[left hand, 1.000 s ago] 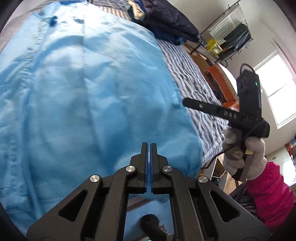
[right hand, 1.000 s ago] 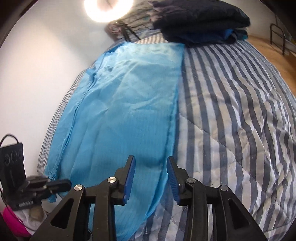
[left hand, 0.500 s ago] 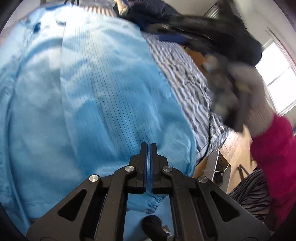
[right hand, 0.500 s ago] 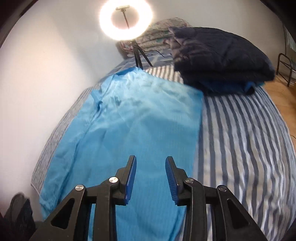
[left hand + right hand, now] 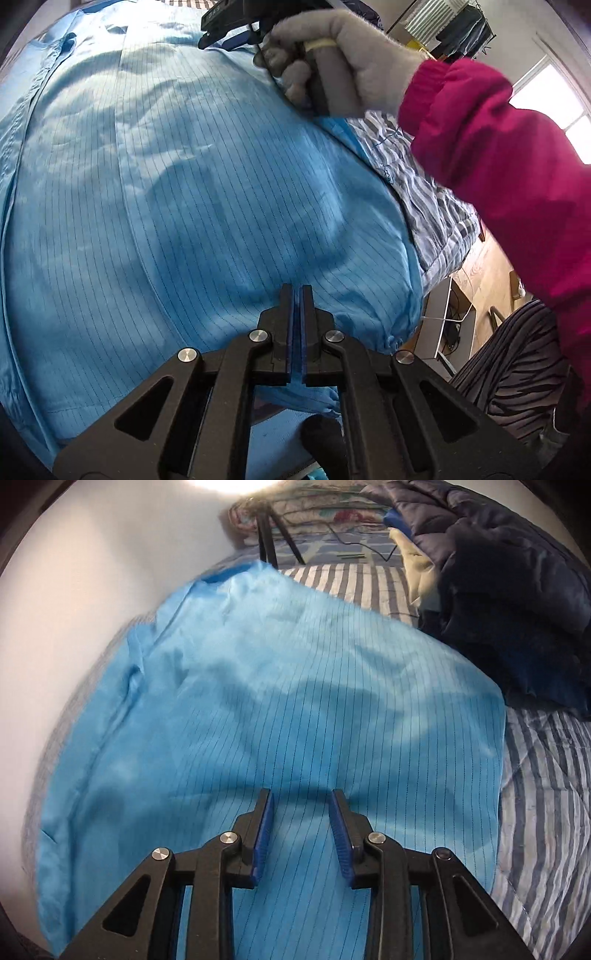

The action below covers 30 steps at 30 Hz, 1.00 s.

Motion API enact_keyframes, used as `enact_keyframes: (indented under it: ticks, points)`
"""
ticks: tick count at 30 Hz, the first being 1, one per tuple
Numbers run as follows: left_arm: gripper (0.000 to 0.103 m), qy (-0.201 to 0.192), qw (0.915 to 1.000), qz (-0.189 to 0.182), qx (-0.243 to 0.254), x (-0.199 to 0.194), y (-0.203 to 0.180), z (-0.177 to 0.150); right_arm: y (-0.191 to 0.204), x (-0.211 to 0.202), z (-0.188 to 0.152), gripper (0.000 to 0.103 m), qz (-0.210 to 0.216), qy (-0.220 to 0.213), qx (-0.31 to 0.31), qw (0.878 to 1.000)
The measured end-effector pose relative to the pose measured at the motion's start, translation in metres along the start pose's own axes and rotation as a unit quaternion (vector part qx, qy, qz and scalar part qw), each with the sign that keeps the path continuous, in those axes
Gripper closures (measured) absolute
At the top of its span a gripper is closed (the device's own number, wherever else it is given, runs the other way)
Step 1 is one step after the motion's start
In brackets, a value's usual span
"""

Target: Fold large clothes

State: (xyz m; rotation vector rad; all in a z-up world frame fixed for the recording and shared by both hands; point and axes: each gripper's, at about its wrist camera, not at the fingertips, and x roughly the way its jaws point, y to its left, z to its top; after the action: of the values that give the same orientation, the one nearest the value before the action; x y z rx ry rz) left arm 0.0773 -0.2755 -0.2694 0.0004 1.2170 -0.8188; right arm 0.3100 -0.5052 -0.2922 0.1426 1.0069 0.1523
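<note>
The left tongs [image 5: 296, 295] are pressed together at the lower centre of the left wrist view, clamped on a bunched edge of the blue garment [image 5: 192, 192]. The right tongs [image 5: 301, 799] stand apart at the lower centre of the right wrist view, hovering over the same cloth with nothing between them. The garment lies spread across the striped bed [image 5: 546, 797], filling most of both frames. At the upper right of the left wrist view, a gloved hand [image 5: 332, 55] grips the other handle. A dark quilted jacket [image 5: 509, 602] sits upper right.
</note>
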Motion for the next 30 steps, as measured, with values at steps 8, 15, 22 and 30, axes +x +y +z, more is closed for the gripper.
enact_keyframes:
  ticks: [8, 15, 22, 30]
  points:
    - [0.103, -0.026, 0.9994, -0.023, -0.003, -0.015, -0.010, 0.013, -0.028, -0.090, -0.020, 0.068, 0.062, -0.020, 0.049, 0.997]
    - [0.103, -0.036, 0.9987, -0.035, -0.002, -0.016, -0.019, 0.018, -0.047, -0.204, -0.116, 0.051, 0.096, -0.042, 0.083, 0.991]
    - [0.103, 0.009, 0.9985, -0.054, -0.005, 0.030, -0.029, 0.006, -0.071, -0.199, -0.224, 0.044, 0.121, 0.009, 0.184, 0.975]
    - [0.103, -0.001, 0.9990, -0.045, 0.001, 0.024, -0.032, 0.009, -0.078, -0.160, -0.252, 0.045, 0.210, 0.019, 0.266, 0.941]
